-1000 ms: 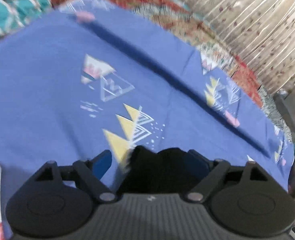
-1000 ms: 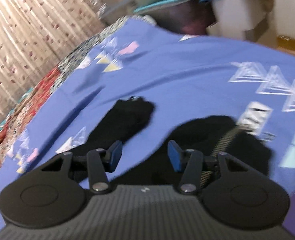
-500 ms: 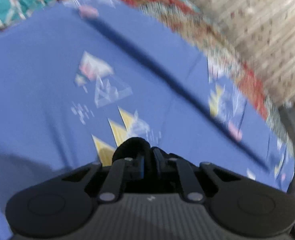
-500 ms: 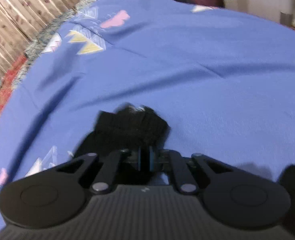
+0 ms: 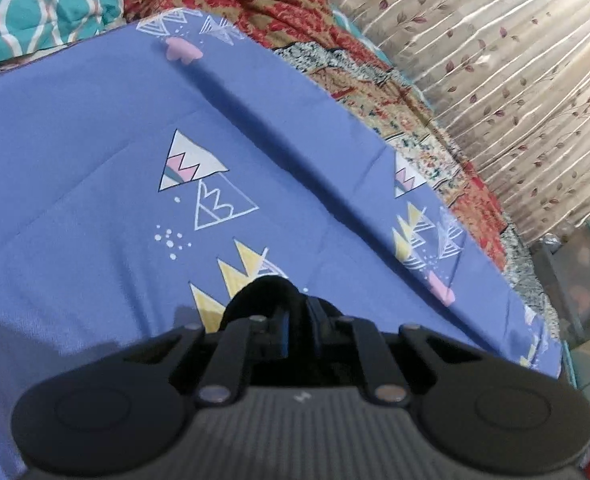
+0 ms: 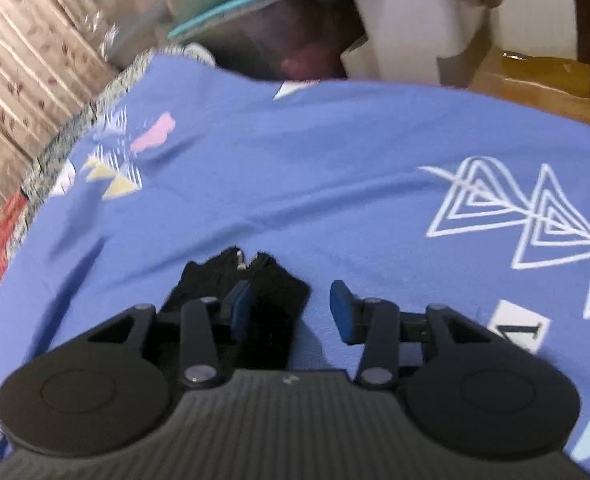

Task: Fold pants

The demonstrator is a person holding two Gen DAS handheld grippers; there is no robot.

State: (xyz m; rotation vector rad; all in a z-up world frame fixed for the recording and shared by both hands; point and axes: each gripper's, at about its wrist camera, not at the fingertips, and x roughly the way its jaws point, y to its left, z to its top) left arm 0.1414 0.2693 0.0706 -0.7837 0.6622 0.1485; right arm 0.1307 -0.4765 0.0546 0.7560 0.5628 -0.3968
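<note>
The black pants [image 6: 271, 292] lie on a blue patterned bedsheet [image 6: 335, 168]. In the right wrist view one end of the pants, with a small metal fastener, lies flat under my right gripper [image 6: 291, 312], which is open, its left finger over the cloth. In the left wrist view my left gripper [image 5: 295, 320] is shut on a bunched fold of the black pants [image 5: 263, 292], held just above the sheet [image 5: 95, 160]. The remainder of the pants is hidden behind the grippers.
A red floral quilt [image 5: 279, 4] and a teal patterned cloth [image 5: 35, 12] lie beyond the sheet's far edge. A beige leaf-print curtain [image 5: 515, 60] hangs behind. A white bin [image 6: 415, 20] and a plastic box [image 6: 215, 4] stand past the bed's edge.
My left gripper closed on the pants a second ago and still holds them. My right gripper, shut on the pants' end half a second ago, has opened and let it lie on the sheet.
</note>
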